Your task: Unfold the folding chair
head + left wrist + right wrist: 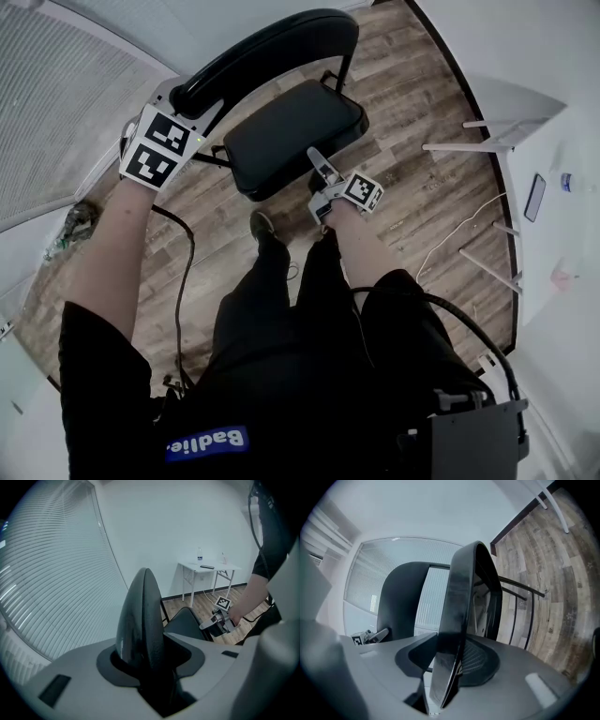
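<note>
A black folding chair stands on the wood floor in front of me. In the head view its curved backrest (272, 52) is at the top and its padded seat (291, 131) slopes below it. My left gripper (190, 101) is shut on the left end of the backrest (143, 616), which fills the gap between its jaws. My right gripper (318, 161) holds the near edge of the seat (459, 620), with the seat edge-on between its jaws. The left gripper view also takes in the seat (185, 623) and the right gripper (210, 625). The chair's thin metal frame (520, 602) runs behind the seat.
A white folding table (525, 122) stands at the right wall, with a phone (535, 197) on it, and a white cable (450, 234) trails over the floor beneath. Window blinds (51, 588) cover the left wall. My legs and a shoe (262, 225) are just below the seat.
</note>
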### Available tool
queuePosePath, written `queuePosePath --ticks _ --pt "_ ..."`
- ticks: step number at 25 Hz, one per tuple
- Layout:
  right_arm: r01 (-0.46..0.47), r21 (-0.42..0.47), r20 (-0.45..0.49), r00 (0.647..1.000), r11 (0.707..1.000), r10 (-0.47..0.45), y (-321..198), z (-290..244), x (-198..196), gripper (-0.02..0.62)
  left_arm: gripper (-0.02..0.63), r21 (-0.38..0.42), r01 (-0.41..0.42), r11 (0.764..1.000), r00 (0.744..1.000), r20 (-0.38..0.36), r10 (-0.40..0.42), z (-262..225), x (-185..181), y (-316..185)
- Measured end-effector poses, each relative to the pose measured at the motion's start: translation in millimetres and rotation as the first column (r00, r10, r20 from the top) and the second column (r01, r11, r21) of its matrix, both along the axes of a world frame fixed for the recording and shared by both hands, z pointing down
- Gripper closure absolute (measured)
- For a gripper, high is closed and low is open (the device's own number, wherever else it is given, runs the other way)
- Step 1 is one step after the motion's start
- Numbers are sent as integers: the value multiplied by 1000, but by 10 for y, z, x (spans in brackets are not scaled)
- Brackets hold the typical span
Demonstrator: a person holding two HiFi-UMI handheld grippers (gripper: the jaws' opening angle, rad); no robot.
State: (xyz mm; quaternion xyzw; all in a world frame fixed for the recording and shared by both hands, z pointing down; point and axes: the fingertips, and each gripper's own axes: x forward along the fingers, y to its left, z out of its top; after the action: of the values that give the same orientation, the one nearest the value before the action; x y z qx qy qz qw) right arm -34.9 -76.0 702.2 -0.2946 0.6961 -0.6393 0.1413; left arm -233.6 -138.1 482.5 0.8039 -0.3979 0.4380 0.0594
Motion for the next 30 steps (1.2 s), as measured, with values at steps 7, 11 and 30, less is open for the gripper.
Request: queuePosePath --ticks 7,11,30 --pt "1 -45 -6 1000 999 -2 228 241 209 466 448 -17 4 1000 1000 -16 -4 104 -7 26" --pt "0 -70 -4 1000 998 0 332 384 331 458 448 -21 4 1000 1000 -25 -4 149 3 39" --pt "-36 -151 -17 999 988 34 711 1100 853 436 446 -57 3 998 998 -58 -6 499 171 77"
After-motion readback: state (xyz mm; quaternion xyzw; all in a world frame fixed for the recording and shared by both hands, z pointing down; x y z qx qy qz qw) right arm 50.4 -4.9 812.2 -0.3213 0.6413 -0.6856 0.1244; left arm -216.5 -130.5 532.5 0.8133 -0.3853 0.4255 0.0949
